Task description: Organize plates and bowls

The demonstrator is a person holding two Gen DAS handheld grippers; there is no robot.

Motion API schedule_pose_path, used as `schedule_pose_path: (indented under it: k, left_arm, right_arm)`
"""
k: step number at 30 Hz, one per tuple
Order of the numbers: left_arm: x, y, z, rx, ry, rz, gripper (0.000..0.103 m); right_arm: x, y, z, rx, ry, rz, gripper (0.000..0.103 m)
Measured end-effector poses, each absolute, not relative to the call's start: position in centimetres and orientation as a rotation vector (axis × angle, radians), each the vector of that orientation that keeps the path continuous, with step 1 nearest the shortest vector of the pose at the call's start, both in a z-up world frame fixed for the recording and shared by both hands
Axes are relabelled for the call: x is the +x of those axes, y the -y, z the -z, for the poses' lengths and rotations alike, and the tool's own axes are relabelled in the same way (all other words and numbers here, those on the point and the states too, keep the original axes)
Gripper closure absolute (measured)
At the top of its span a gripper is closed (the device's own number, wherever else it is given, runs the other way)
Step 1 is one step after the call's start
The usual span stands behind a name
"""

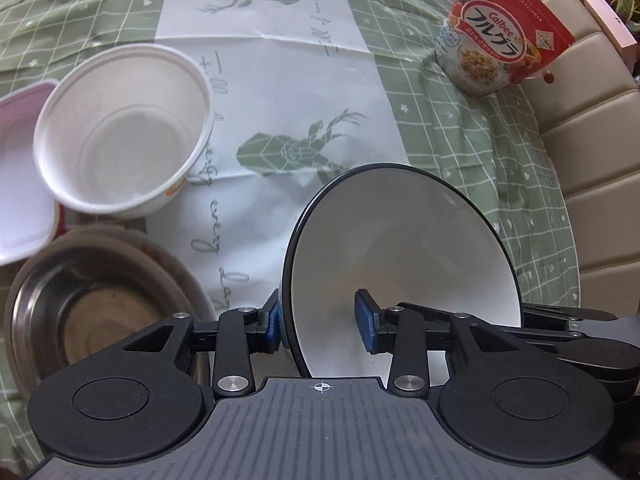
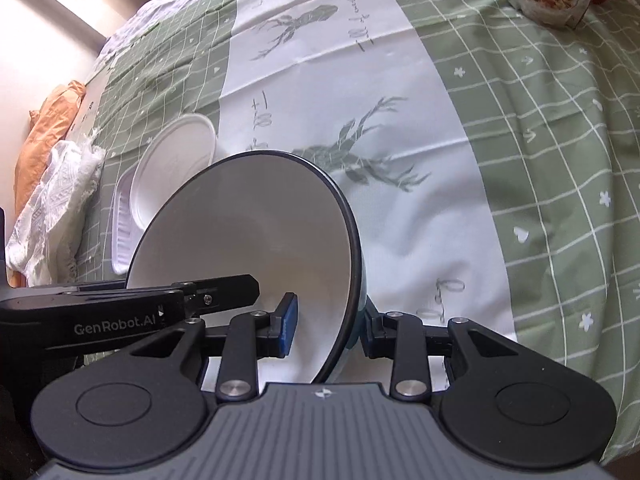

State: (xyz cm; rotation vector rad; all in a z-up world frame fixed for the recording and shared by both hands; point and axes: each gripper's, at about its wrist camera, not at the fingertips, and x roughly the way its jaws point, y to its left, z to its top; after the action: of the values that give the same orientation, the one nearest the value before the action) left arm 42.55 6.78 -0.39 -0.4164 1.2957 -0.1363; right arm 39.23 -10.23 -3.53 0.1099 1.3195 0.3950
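A white ceramic bowl with a dark rim [image 1: 404, 264] is tilted on its side between both grippers. My left gripper [image 1: 320, 320] straddles the bowl's left rim, jaws wide apart; one blue pad [image 1: 366, 320] stands clear inside the bowl, the other pad sits outside by the wall. My right gripper [image 2: 328, 320] straddles the same bowl's [image 2: 248, 232] right rim, its blue pad [image 2: 289, 320] also apart from the wall. A white paper bowl [image 1: 120, 136] stands upright at the left, a steel bowl [image 1: 92, 308] in front of it.
A pink-white tray [image 1: 20, 184] lies at the far left, under the paper bowl. A red cereal bag [image 1: 500, 28] stands at the back right. A padded seat back [image 1: 592, 160] borders the table's right side. White and orange cloths [image 2: 52, 176] lie off the left edge.
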Motion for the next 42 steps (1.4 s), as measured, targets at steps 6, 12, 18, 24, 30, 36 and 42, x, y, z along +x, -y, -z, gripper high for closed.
schedule_pose_path:
  k: [6, 12, 18, 24, 30, 36, 42]
  left_arm:
    - [39.8, -6.4, 3.2, -0.415, -1.391, 0.124, 0.064]
    - [38.0, -6.2, 5.8, -0.437, -1.461, 0.093, 0.065]
    - [37.7, -6.8, 6.1, -0.484, -1.469, 0.077, 0.072]
    - [37.7, -7.4, 5.6, -0.492, -1.479, 0.054, 0.078]
    - [37.9, -8.0, 5.3, -0.504, -1.472, 0.032, 0.082]
    - [37.6, -7.7, 4.5, -0.46, -1.468, 0.04, 0.082]
    - [37.5, -8.1, 3.6, -0.414, -1.445, 0.025, 0.082]
  right_arm:
    - [36.6, 10.2, 6.5, 0.097, -1.404, -0.368, 0.07]
    - [35.9, 10.1, 9.2, 0.087, -1.462, -0.325, 0.069]
    - [36.1, 10.5, 9.2, 0.112, -1.469, -0.323, 0.069]
    - [36.3, 10.9, 8.3, 0.125, -1.455, -0.309, 0.069]
    - [36.3, 11.0, 7.6, 0.101, -1.432, -0.309, 0.069]
    - [36.0, 10.7, 7.2, 0.058, -1.421, -0.311, 0.069]
    - [36.0, 10.7, 5.9, 0.02, -1.387, -0.314, 0.07]
